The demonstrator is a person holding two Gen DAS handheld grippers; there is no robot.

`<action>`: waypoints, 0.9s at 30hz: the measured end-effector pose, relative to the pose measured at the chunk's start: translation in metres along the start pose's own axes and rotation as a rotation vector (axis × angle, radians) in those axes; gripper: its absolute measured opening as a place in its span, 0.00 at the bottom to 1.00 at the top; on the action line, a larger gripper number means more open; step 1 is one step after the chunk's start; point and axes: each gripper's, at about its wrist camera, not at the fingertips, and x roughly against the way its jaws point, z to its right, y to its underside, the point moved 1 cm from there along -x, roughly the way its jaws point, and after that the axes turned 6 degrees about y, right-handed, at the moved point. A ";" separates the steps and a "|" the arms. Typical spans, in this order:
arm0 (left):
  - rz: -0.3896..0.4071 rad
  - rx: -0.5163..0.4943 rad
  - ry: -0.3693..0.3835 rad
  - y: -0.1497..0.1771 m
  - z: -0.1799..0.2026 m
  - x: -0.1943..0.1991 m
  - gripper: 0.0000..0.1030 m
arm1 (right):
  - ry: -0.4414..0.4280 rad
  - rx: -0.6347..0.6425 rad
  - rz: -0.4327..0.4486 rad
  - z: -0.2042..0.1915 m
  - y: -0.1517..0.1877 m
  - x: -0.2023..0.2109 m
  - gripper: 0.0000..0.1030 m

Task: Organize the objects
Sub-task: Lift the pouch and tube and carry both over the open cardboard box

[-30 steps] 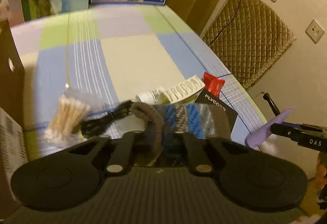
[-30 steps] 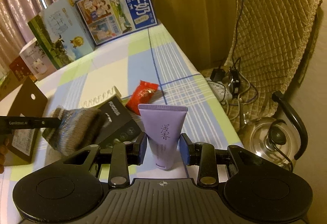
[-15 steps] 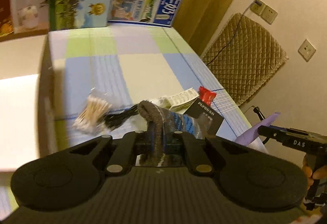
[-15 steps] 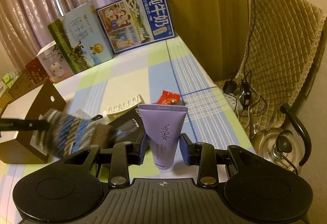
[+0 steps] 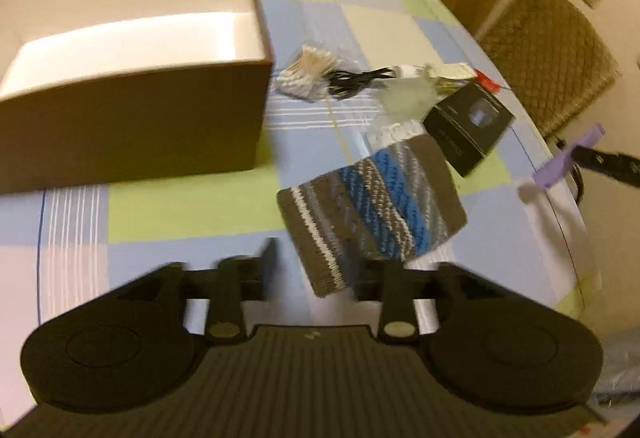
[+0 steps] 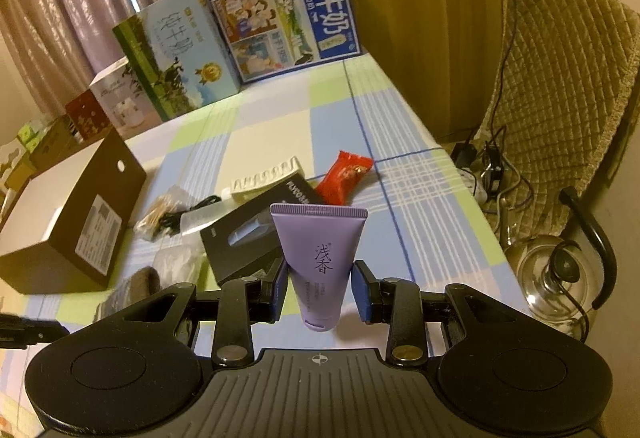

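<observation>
A knitted sock (image 5: 372,210), brown with blue and white stripes, lies blurred over the checked tablecloth just in front of my left gripper (image 5: 326,270). That gripper's jaws are opening. The sock's near corner sits between them, and the pads do not press on it. A brown cardboard box (image 5: 132,110) with a white inside stands open at the left. My right gripper (image 6: 320,290) is shut on a purple tube (image 6: 320,246), held upright with its cap end down. In the left wrist view the tube (image 5: 568,162) shows at the far right.
Beyond the sock lie a bag of cotton swabs (image 5: 304,72), a black cable (image 5: 356,80), a black carton (image 5: 468,128), a white ribbed piece (image 6: 266,178) and a red packet (image 6: 346,174). Milk cartons (image 6: 288,22) line the table's back. A padded chair (image 6: 560,98) and glass kettle (image 6: 560,278) stand right.
My left gripper swung left towards the brown box and tipped downward. Its jaws, which were shut on the sock, have parted and the sock has dropped loose. The right gripper kept the tube.
</observation>
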 end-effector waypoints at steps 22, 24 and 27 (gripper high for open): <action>-0.118 -0.632 0.186 -0.015 0.059 -0.083 0.19 | 0.085 -0.085 -0.008 0.022 0.030 0.035 0.31; -0.104 -0.629 0.168 -0.013 0.060 -0.078 0.17 | 0.077 -0.079 -0.008 0.018 0.029 0.034 0.31; -0.063 -0.556 0.180 -0.014 0.056 -0.060 0.16 | 0.050 -0.058 -0.004 0.007 0.023 0.032 0.31</action>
